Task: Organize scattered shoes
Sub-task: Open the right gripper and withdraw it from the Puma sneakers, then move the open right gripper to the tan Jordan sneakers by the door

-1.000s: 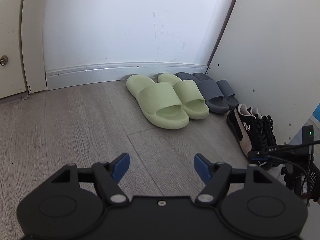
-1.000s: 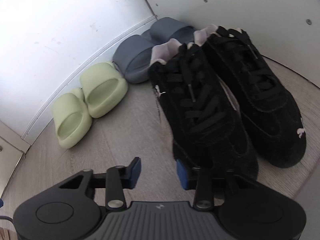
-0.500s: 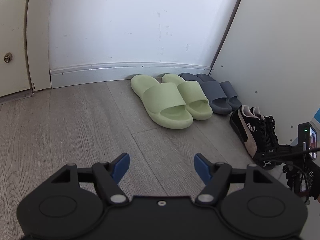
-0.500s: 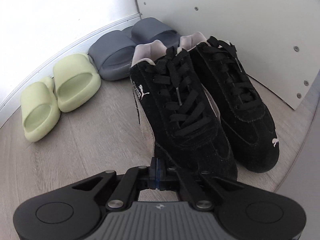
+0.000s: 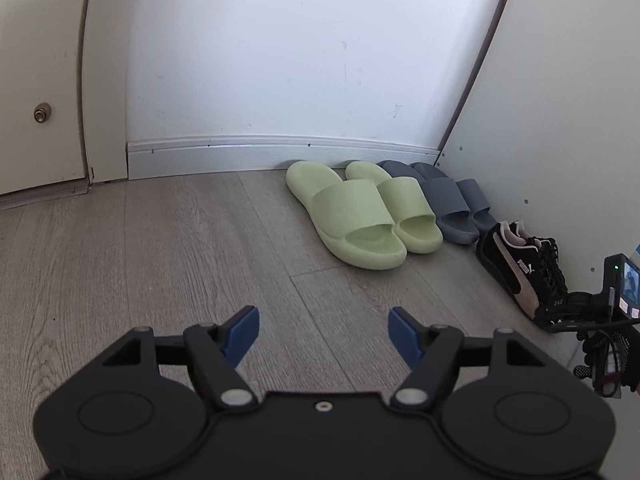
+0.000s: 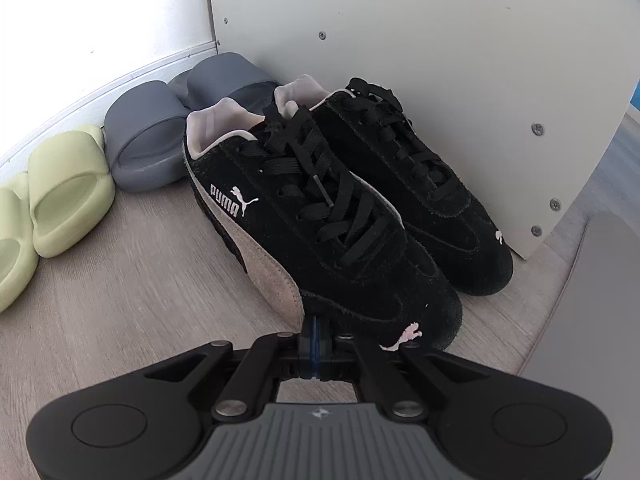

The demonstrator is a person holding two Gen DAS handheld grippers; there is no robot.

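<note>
Grey wood-plank floor (image 5: 168, 248) in a corner of white walls, three pairs lined up along the side panel: pale green foam slides (image 5: 360, 216) beside the skirting, grey rubber slides (image 5: 452, 204) next to them, black suede lace-up sneakers with pink side stripes (image 6: 340, 216) nearest, toes outward. Looks like the closing step: last pair set side by side, nothing scattered in sight. Left claw (image 5: 324, 334) spread wide over bare floor, gripping nothing. Right claw (image 6: 316, 344) just at the near sneaker's toe, blue pads nearly together yet starting to part, nothing seen between them. Next: probably back off cleanly without nudging that toe, then check alignment.
</note>
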